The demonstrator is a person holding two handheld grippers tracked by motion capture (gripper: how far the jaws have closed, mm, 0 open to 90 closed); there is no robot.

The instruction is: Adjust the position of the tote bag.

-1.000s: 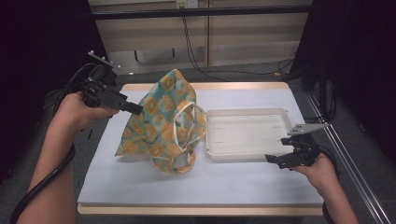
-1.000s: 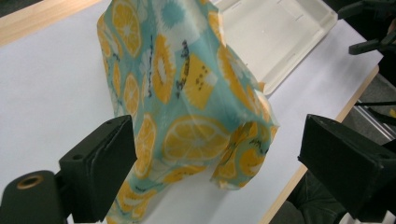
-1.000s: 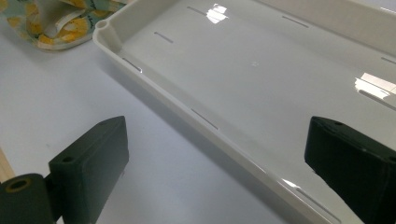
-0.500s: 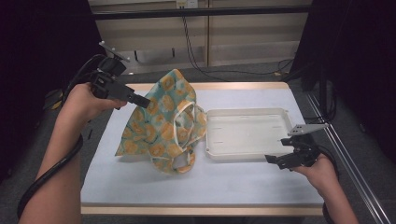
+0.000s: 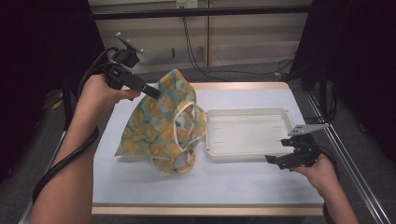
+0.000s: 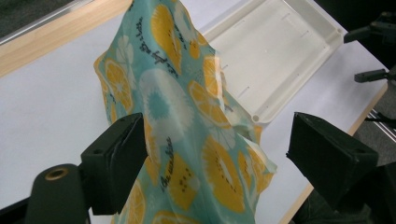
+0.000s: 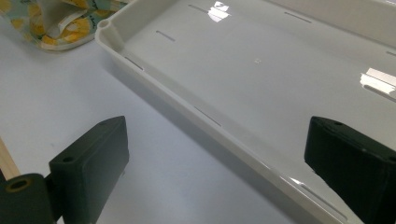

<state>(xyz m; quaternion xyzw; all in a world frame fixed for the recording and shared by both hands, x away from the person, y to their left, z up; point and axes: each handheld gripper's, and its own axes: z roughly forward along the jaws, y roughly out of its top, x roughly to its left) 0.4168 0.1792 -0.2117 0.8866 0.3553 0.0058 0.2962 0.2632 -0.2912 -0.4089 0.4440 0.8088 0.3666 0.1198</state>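
Between the left gripper's (image 6: 215, 172) wide-apart jaws hangs the lemon-print cloth bag (image 5: 163, 123), its raised peak up near the table's (image 5: 140, 186) far left and the rest of it slumped on the white surface, just left of the white tray (image 5: 247, 133). In the left gripper view the fabric crosses the gap and brushes the left pad (image 6: 123, 161) while the other pad stands clear of it, so the jaws are not clamped. They have just been closing a little, with the cloth between them. The bag's long axis runs from that lifted peak down and toward the person, ending in the pale handle loops (image 5: 182, 126) that lie beside the tray's near-left corner. The coming grip turns on this: the peak sits right at the left gripper's tips, and that hand is by far the nearer. The right gripper (image 5: 285, 161) rests low at the tray's near-right edge, well apart from the bag, jaws spread with only the tray rim and table between them.
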